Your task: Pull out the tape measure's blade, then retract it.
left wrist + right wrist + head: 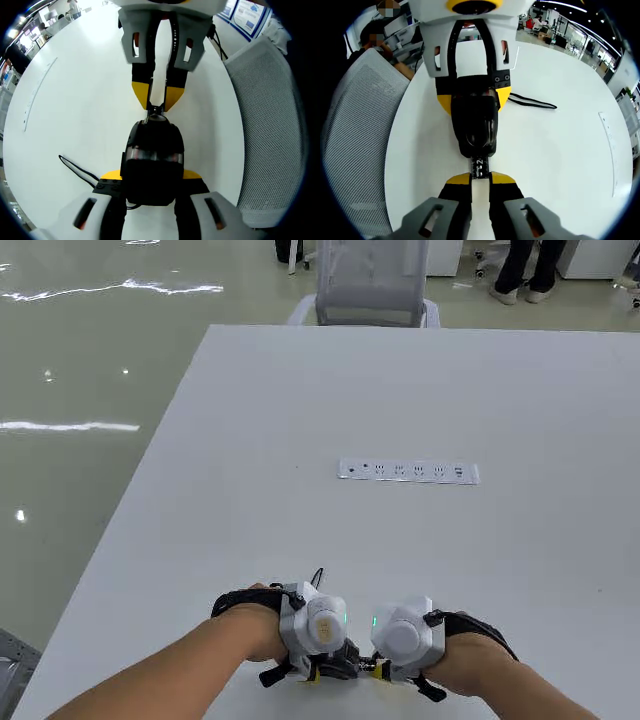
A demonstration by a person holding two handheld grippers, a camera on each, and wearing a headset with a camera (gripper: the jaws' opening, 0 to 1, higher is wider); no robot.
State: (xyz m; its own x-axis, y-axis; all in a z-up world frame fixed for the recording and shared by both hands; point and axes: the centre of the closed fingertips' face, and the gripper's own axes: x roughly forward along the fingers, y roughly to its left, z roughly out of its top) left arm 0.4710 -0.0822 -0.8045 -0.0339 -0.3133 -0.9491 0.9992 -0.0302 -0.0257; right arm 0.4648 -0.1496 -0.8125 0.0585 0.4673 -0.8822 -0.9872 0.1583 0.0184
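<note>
Short blade in right gripper; tape measure beyond

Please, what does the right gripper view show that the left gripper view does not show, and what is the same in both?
Right gripper view: printed scale marks on the short pulled-out blade, where the right claw is shut on it.
Left gripper view: the near side of the tape measure case, with a glossy band across it, clamped in the left claw.
Both: the two claws facing each other, the black cord, the mesh chair and the power strip on the white table.
</note>
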